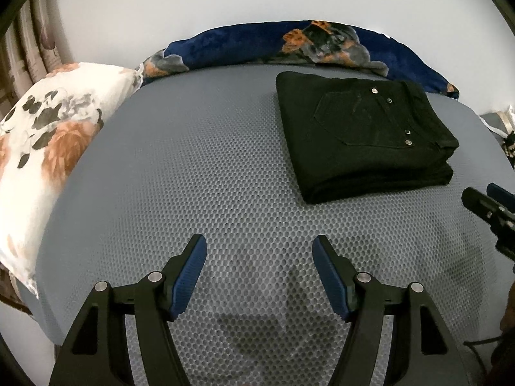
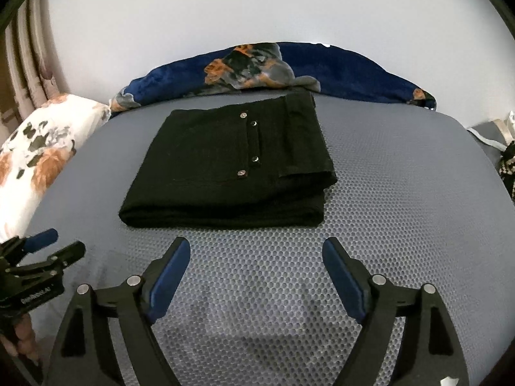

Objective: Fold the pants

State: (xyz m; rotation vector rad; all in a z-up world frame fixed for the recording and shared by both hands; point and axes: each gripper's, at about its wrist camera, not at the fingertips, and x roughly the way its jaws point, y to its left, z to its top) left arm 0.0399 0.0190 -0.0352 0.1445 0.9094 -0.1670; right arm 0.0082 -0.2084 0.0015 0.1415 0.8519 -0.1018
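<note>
The left gripper [image 1: 259, 254] has its blue-padded fingers [image 1: 190, 276] spread apart with nothing between them but bare grey mesh. The right gripper [image 2: 256, 254] is spread a little wider, its pads [image 2: 169, 276] equally empty. Neither touches cloth. That reads as a release: the fold looks finished and both tools stand clear on the near side of the bundle so as not to drag it.

The landmark is the black pants [image 2: 225, 167], lying as a compact, squared stack on the grey honeycomb-mesh mattress cover [image 2: 402, 225]. A back pocket and four metal rivets [image 2: 240, 172] face up. The layered edges sit toward the near side, stacked fairly evenly, which suggests the thirds were laid one on another rather than rolled. The right gripper sits just nearer than the pants' near edge, roughly centred on it; the left gripper is nearer and off to the pants' left, well apart from them.

Beyond the pants, against the white wall [image 2: 257, 16], lies a navy floral blanket [image 2: 354, 67], probably pushed back to free the working area. To the pants' left rests a white pillow with orange and grey flowers [image 1: 48, 135], and past it a curtain [image 2: 29, 64].

Writing: in the right wrist view the left gripper's body [image 2: 35, 273] carries small white lettering, too blurred to read. No label shows on the pants.
</note>
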